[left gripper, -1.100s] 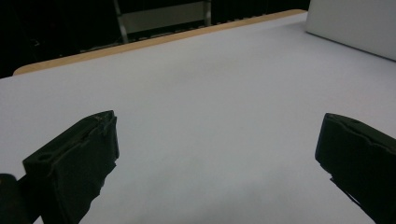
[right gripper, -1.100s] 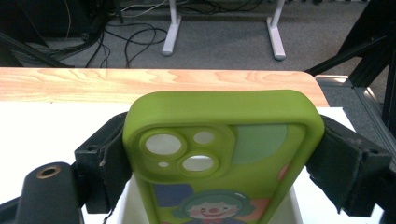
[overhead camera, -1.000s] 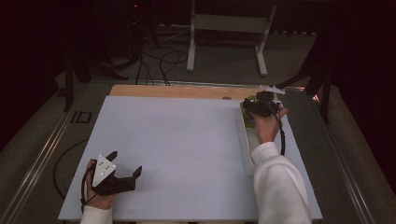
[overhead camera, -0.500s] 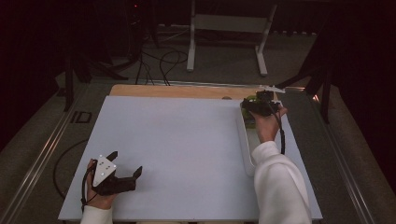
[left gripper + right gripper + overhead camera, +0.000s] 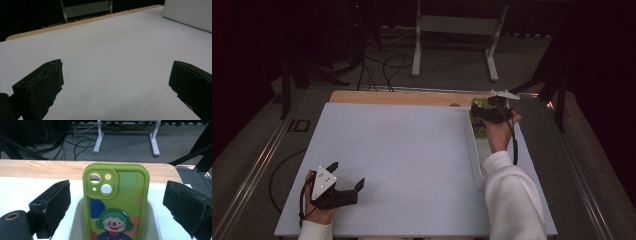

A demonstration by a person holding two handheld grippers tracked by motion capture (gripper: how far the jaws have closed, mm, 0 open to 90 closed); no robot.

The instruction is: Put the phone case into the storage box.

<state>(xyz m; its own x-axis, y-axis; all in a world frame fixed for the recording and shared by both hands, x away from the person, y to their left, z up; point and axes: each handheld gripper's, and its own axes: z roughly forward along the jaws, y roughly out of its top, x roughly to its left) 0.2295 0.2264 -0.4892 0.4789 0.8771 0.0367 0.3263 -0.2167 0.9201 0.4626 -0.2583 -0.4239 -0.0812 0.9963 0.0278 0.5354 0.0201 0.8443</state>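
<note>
White table point(image 5: 412, 150), right tool point(image 5: 117, 202) just opened astride green phone case point(image 5: 116, 202); left tool point(image 5: 346, 176) resting, agape

Dim room; grey floor point(image 5: 452, 70); white metal stand point(image 5: 457, 25); black cables point(image 5: 387, 65) on floor.

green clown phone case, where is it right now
The green phone case with the cartoon clown lies in the long white tray at the table's far right, its camera end over the tray's far rim, between the right gripper's open jaws.
</note>
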